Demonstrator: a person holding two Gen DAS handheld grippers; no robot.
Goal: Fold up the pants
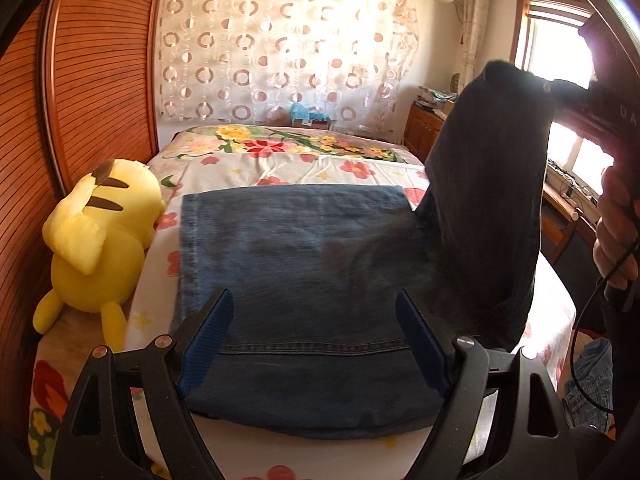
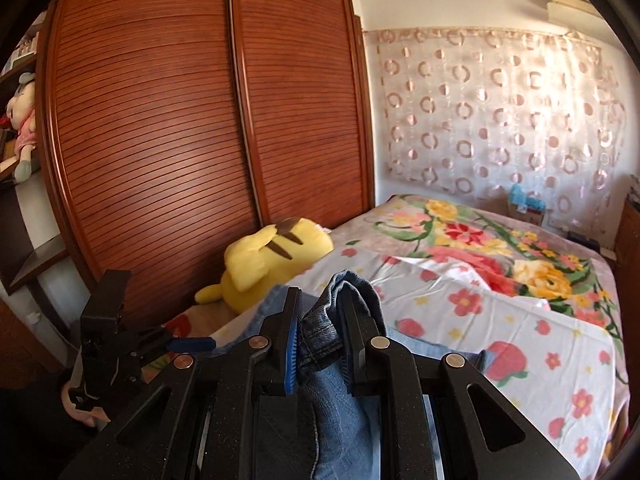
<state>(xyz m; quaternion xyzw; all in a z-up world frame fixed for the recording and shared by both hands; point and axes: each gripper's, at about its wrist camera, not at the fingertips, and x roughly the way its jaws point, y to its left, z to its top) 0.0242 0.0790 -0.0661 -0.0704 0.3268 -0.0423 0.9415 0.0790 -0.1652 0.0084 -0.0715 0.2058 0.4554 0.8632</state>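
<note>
My left gripper (image 1: 312, 344) hangs low over the near end of the jeans (image 1: 296, 248), its jaws spread wide with nothing pinched; the blue pads (image 1: 210, 344) stand one on each side of the folded denim and I cannot tell whether they touch it. The jeans lie across the near part of the bed (image 1: 280, 168), on the flower-print sheet, with one hemmed edge at the left and a stitched seam running across just ahead of my fingers. At the right, one part of the jeans rises steeply off the bed, lifted by my right gripper (image 2: 318, 344). That gripper's jaws are narrow and clamped on a bunched fold of denim, which pokes up between the fingers and trails back under them. My right hand (image 1: 616, 236) shows at the far right edge of the left view, wrapped round the handle. A yellow plush toy (image 1: 100, 236) lies on the left side of the bed, just beside the jeans' left edge, against the brown slatted wardrobe (image 2: 192, 120). A circle-patterned curtain (image 1: 280, 52) hangs at the far end.
</note>
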